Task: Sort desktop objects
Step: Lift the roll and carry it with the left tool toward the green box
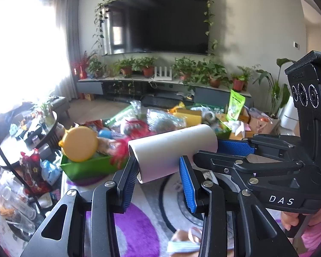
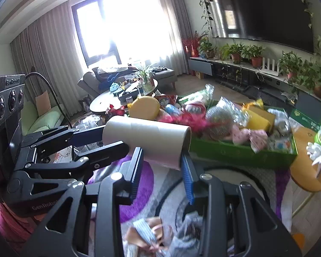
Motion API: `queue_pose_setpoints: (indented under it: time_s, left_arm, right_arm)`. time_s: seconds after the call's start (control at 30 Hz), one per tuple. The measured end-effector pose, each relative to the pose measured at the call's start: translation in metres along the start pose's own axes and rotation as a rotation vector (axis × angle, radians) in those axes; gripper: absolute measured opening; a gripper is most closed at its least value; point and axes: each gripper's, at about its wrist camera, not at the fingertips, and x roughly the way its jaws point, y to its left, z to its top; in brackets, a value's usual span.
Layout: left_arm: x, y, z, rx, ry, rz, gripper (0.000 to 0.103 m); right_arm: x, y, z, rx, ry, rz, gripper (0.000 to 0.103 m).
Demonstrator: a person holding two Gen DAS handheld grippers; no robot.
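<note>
Cardboard tube [image 1: 173, 150], pale and hollow, is clamped from both ends: left gripper [image 1: 159, 176] pinches the end nearest its camera, right gripper [image 2: 162, 167] pinches the opposite end. Jaws on both are partly closed, pads pressing the tube wall. In the left view the right gripper's blue pad comes in from 3 o'clock; in the right view the left gripper comes in from 9 o'clock. Tube hangs in the air above the purple-and-grey rug [image 1: 137, 231], roughly level.

My read: this is a two-handed carry toward a sorting spot, likely the green box [image 2: 241, 153].

Doing it well:
- keep both hands moving together, same spacing; any drift crushes or twists the thin wall
- hold squeeze constant, cardboard dents easily
- keep the tube level so neither end slips off a pad

Around:
- green box at 12 to 2 o'clock of the tube in the right view, piled high with toys, foil packets and a yellow round lid [image 2: 143, 107]; little free room on top
- small wooden table [image 2: 306, 171] at 3 o'clock, white bow on it
- striped cloth [image 2: 147, 231] on the rug at 6 o'clock, below the grippers

Obstacle: the heaped contents stand above the box rim, so the tube needs to clear them before release.
</note>
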Motion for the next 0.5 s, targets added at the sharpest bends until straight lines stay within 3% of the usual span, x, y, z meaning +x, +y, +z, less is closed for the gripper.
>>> queue_pose_setpoints:
  time_s: [0.5]
  left_arm:
    - [0.022,0.045,0.048,0.025,-0.043,0.003,0.040]
  right_arm:
    - [0.041,0.004,0.063,0.003,-0.025,0.006,0.036]
